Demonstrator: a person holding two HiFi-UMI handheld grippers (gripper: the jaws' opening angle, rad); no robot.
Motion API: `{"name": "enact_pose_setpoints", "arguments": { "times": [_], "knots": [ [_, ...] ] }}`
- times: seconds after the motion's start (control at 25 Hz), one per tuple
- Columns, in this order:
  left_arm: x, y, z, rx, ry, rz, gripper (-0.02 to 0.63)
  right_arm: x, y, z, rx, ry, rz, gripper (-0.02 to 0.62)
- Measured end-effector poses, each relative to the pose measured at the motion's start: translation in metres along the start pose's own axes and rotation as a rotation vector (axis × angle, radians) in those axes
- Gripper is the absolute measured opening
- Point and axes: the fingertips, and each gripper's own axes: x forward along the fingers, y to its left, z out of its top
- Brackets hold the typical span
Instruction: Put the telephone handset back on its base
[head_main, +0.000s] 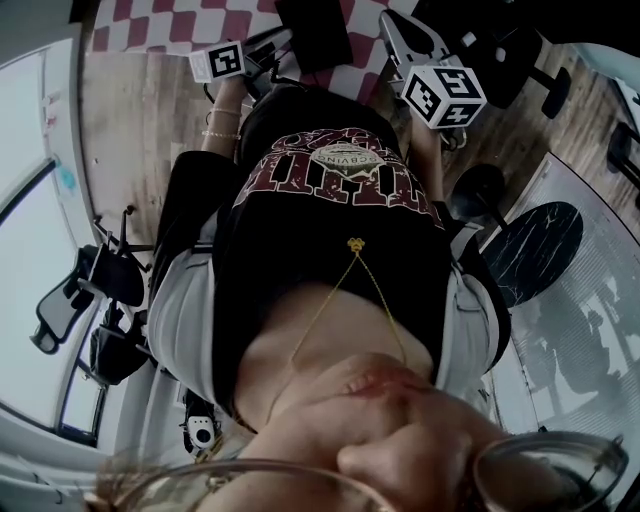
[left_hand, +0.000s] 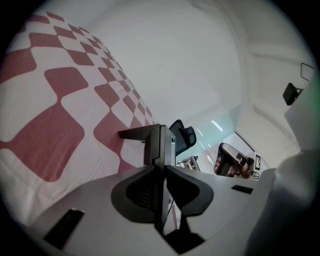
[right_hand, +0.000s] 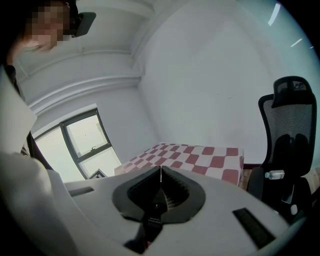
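Red-and-white checked cloth (left_hand: 55, 115) spread over a table is seen as the largest thing, filling the left half of the left gripper view and lying further off in the right gripper view; brown wooden floor (head_main: 140, 120) is shown beside it in the head view, where a person's black T-shirt with maroon lettering (head_main: 330, 190) takes up the middle; a black mesh-backed office chair (right_hand: 287, 130) is set near the table's end; the left gripper (left_hand: 160, 145) is held close by the cloth with its two dark jaws pressed flat together on nothing, and the right gripper (right_hand: 160, 175) is likewise closed tight and empty, aimed toward the table from well apart; neither the telephone handset nor its base can be found in any view, so their place cannot be told; the task is judged not yet begun; for the next move the handset must be located and one pair of jaws spread before it can be taken up.
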Motion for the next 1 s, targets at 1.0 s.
{"name": "enact_pose_setpoints", "arguments": {
  "times": [1.0],
  "knots": [
    [-0.017,-0.026,0.011,0.36,0.045,0.273,0.084,-0.002,0.023,-0.026,0.0,0.032,0.0,0.021]
  ]
}}
